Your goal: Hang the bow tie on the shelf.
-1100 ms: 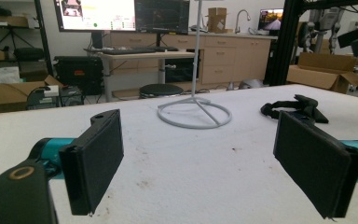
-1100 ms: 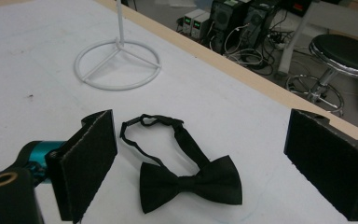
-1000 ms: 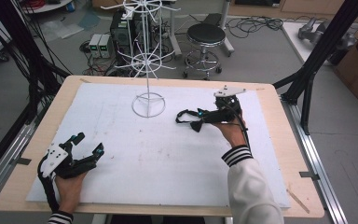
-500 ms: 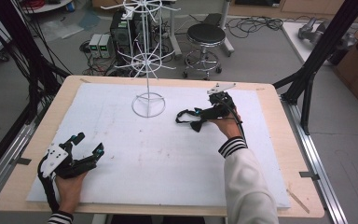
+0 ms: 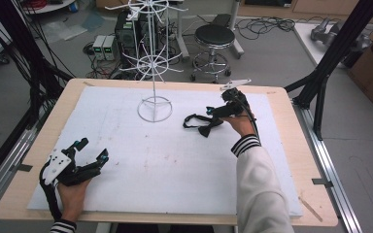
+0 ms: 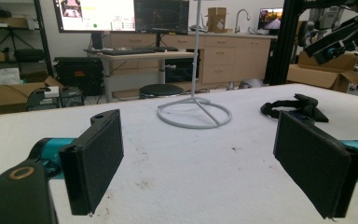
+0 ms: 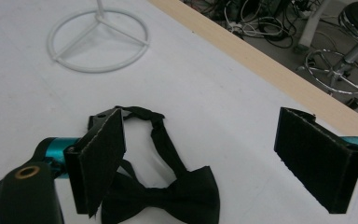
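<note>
A black bow tie (image 5: 202,124) with its strap looped lies flat on the white mat, right of the white wire stand's ring base (image 5: 154,109). My right gripper (image 5: 212,113) hovers open just over its right end. In the right gripper view the bow tie (image 7: 168,193) lies low between the wide-apart jaws, partly behind the left pad (image 7: 103,158). My left gripper (image 5: 93,148) rests open near the front left of the mat with nothing between its pads (image 6: 95,161). In the left gripper view the stand base (image 6: 194,112) and the bow tie (image 6: 296,105) lie farther off.
The stand's pole (image 5: 151,53) rises with wire hooks above the mat's back centre. The wooden table rim (image 5: 277,92) frames the white mat (image 5: 175,170). A stool (image 5: 214,39), cables and black frame posts (image 5: 337,48) stand beyond the table.
My right gripper has shifted a little to the left, closer over the bow tie. The bow tie and my left gripper have not moved.
</note>
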Tool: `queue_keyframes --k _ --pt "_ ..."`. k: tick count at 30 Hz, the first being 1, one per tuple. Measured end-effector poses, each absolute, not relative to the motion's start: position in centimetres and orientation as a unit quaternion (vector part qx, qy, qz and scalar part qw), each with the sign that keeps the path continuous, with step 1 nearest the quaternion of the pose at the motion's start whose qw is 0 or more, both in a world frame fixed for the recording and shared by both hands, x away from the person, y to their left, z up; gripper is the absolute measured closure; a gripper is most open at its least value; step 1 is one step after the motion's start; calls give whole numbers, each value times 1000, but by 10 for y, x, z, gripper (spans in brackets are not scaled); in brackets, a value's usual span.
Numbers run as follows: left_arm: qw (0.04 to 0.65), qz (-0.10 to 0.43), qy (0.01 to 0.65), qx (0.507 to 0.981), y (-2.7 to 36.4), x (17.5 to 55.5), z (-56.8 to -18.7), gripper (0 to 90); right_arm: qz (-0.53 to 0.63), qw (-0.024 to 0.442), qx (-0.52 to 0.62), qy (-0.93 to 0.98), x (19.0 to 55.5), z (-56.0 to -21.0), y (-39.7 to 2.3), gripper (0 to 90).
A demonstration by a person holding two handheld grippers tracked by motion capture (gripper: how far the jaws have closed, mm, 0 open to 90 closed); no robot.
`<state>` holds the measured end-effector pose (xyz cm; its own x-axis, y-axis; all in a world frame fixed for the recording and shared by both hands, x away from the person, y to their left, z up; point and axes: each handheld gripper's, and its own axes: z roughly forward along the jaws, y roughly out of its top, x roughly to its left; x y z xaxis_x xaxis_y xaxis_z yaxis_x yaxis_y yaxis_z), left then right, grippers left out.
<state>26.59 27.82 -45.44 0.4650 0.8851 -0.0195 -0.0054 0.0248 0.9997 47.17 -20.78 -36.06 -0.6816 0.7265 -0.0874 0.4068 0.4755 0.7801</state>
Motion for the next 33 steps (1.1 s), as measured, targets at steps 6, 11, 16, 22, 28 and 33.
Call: queue_keyframes --k 6,11,16,22,28,33 --pt "614 362 369 596 278 266 -454 162 373 186 322 850 482 -361 -197 157" --pt "614 362 369 596 278 266 -454 162 363 155 310 865 495 -369 -188 210" --pt "615 362 370 595 278 266 -454 162 340 137 308 878 499 -381 -183 259" --pt "614 362 369 596 278 266 -454 162 314 133 307 888 503 -389 -179 345" --pt "614 362 369 596 278 266 -454 162 279 131 284 908 504 -396 -172 452" --pt "615 362 369 595 278 266 -454 162 257 128 275 918 505 -403 -167 514"
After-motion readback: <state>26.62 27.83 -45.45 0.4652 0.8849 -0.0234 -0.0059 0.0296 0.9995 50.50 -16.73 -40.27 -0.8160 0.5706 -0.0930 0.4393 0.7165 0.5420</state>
